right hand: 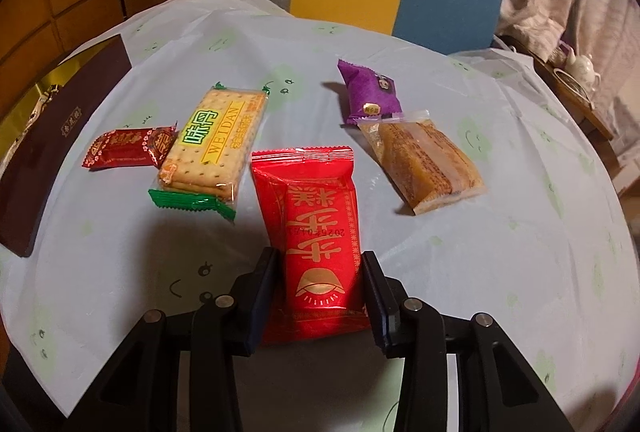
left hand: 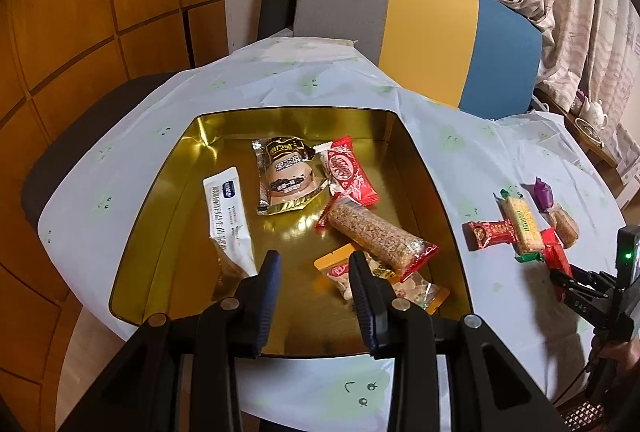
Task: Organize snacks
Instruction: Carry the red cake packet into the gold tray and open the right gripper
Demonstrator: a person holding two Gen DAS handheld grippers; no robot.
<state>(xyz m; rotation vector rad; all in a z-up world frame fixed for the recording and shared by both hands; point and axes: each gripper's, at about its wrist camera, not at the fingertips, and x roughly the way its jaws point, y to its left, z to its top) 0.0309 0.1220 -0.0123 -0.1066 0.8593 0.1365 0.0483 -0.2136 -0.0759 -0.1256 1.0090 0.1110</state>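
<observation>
Step in hand: picking the red snack packet (right hand: 316,232) off the table (right hand: 460,272) to carry it to the gold tin (left hand: 416,168).
Right gripper (right hand: 320,270): straddles the packet's near end; the fingers look just at its edges, though whether they already pinch is hard to tell, so I count it as not yet clamped.
Left gripper (left hand: 314,268): jaws apart with nothing between them, hovering over the tin's near side.
Tin contents: white sachet (left hand: 228,220), cake pack (left hand: 286,178), red wafer (left hand: 348,170), grain bar (left hand: 376,236), peanut pack (left hand: 384,280).
Left on the table: cracker pack (right hand: 212,144), small red candy (right hand: 128,148), purple packet (right hand: 370,92), brown cake (right hand: 424,160).
Doing it well: squeeze across the packet's filled body, not the crimped end, then lift straight up before swinging over the tin's wall.
Risk: glossy film may slip.
</observation>
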